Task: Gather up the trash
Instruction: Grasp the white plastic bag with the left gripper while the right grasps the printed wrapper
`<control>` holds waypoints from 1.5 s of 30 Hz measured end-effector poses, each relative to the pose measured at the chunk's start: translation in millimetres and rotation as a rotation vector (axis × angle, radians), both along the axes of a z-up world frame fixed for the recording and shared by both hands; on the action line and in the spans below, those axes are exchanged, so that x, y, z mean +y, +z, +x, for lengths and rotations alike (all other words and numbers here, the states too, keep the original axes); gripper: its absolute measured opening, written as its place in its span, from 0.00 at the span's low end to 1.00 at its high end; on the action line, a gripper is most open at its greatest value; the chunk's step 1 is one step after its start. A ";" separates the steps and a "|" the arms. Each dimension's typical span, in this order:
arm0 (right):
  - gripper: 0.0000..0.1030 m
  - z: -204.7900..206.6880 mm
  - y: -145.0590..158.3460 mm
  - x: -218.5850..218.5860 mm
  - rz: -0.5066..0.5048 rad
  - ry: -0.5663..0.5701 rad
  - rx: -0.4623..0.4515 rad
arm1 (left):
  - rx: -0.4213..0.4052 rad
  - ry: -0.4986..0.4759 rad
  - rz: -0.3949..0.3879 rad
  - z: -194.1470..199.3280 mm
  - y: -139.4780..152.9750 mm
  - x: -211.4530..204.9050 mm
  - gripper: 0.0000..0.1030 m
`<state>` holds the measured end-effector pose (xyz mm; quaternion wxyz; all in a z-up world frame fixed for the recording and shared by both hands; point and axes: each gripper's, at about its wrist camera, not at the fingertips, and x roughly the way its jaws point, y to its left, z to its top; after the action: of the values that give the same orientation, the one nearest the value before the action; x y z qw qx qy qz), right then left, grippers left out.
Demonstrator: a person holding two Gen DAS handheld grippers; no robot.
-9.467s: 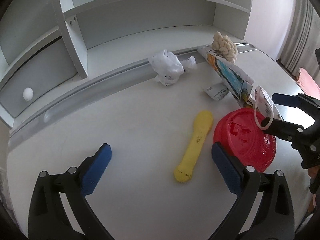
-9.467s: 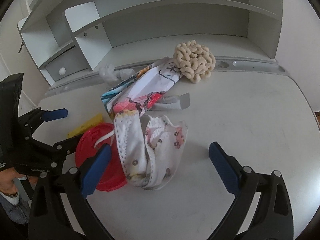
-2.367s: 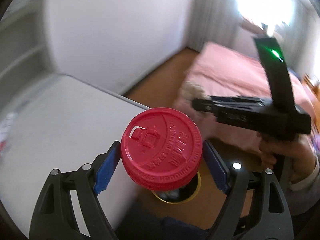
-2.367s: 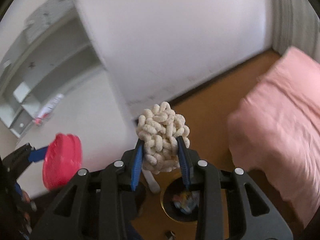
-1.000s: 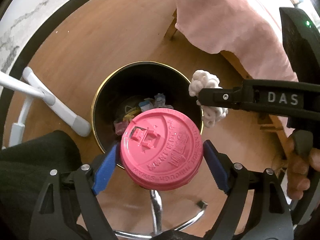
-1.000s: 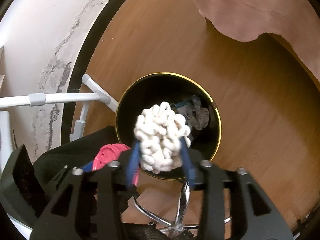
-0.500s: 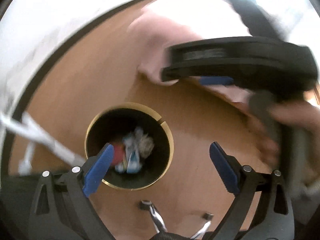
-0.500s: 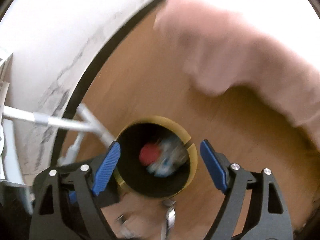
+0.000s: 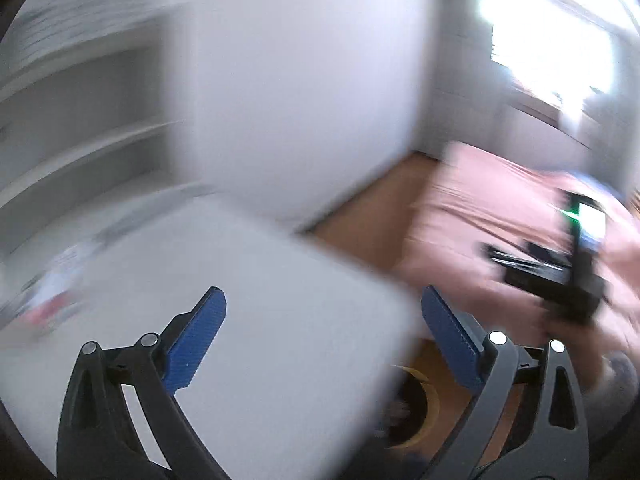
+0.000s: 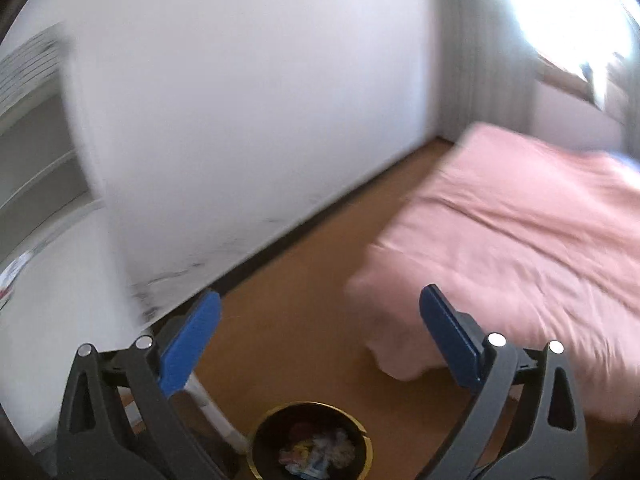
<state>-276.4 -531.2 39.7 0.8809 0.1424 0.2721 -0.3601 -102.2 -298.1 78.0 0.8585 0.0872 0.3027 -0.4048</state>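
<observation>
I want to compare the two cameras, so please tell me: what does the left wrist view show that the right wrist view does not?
Only the left wrist view shows the right gripper in a hand and much of the white table. Only the right wrist view looks into the bin at the trash. Both show a pink bed, brown floor and open blue fingers.

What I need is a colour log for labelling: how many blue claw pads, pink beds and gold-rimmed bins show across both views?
Blue claw pads: 4
Pink bed: 1
Gold-rimmed bin: 1
Total: 6
</observation>
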 end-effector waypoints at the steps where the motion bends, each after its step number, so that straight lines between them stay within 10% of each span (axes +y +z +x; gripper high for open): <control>1: 0.93 16.2 7.1 13.0 -0.005 0.051 -0.007 | 0.011 0.066 0.008 14.8 -0.5 19.9 0.92; 6: 0.93 101.7 30.1 80.8 -0.002 0.300 -0.033 | 0.103 0.531 0.068 94.2 -15.2 174.4 0.92; 12: 0.93 231.4 38.3 207.1 0.004 0.633 0.027 | 0.131 0.763 0.080 131.3 -15.8 281.7 0.92; 22: 0.87 358.7 5.6 385.2 -0.024 0.915 0.219 | 0.148 0.745 0.183 180.4 -42.8 317.5 0.93; 27: 0.57 390.5 -14.0 367.4 0.078 0.845 0.270 | 0.203 0.649 0.192 214.0 -58.0 302.6 0.93; 39: 0.54 379.0 -11.1 292.8 0.142 0.708 0.246 | 0.240 0.404 0.223 283.1 -85.7 200.6 0.93; 45: 0.67 375.9 -14.1 256.1 0.139 0.642 0.255 | 0.212 0.390 0.203 286.0 -88.4 196.9 0.48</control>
<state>99.5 -275.1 25.6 0.8963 0.0632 0.4348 -0.0602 183.8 -101.2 -10.4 0.8706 0.0701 0.4413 -0.2059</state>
